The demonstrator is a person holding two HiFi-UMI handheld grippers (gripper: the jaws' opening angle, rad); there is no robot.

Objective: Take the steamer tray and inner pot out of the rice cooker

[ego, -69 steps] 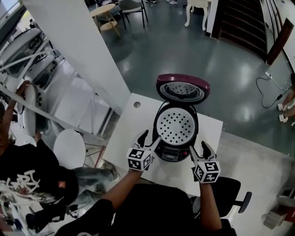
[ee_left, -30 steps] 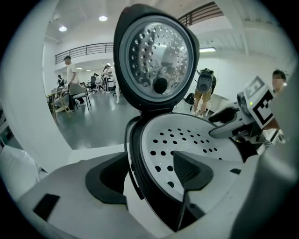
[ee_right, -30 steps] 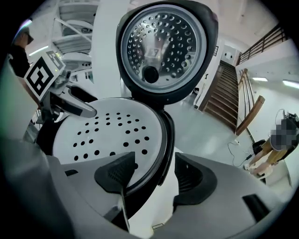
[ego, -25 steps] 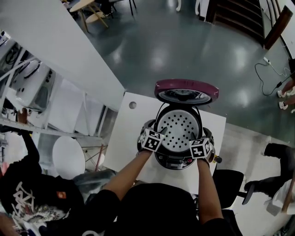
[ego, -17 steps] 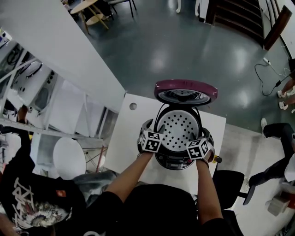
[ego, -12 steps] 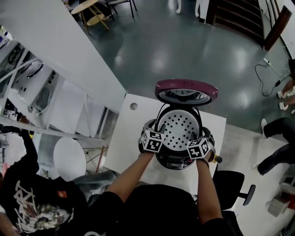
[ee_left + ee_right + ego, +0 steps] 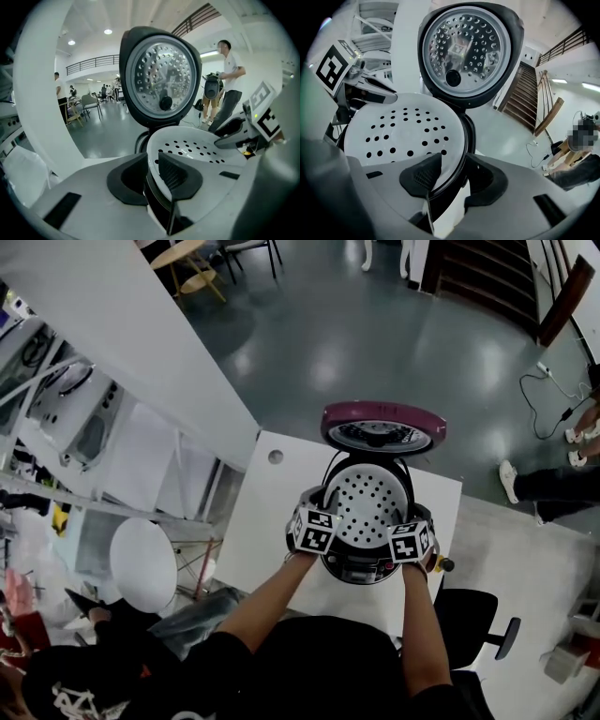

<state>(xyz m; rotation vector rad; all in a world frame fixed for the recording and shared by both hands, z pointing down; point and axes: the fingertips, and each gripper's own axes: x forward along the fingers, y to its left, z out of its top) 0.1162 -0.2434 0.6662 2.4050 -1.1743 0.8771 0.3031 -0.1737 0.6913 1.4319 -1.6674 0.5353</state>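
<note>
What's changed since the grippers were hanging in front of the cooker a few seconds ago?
Both came in from in front of the cooker to the tray rim: left gripper on its left side, right gripper on its right. Their jaws have just been closing; the left now pinches the rim, the right straddles it with a gap left. Cooker unmoved, lid open as before.

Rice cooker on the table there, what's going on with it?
A person holds tongs in each hand at the open rice cooker, lid up. The left tongs have just been closing and pinch the rim of the white steamer tray. The right tongs, also closing, straddle the opposite rim; whether they pinch is unclear. The tray is not yet out.
</note>
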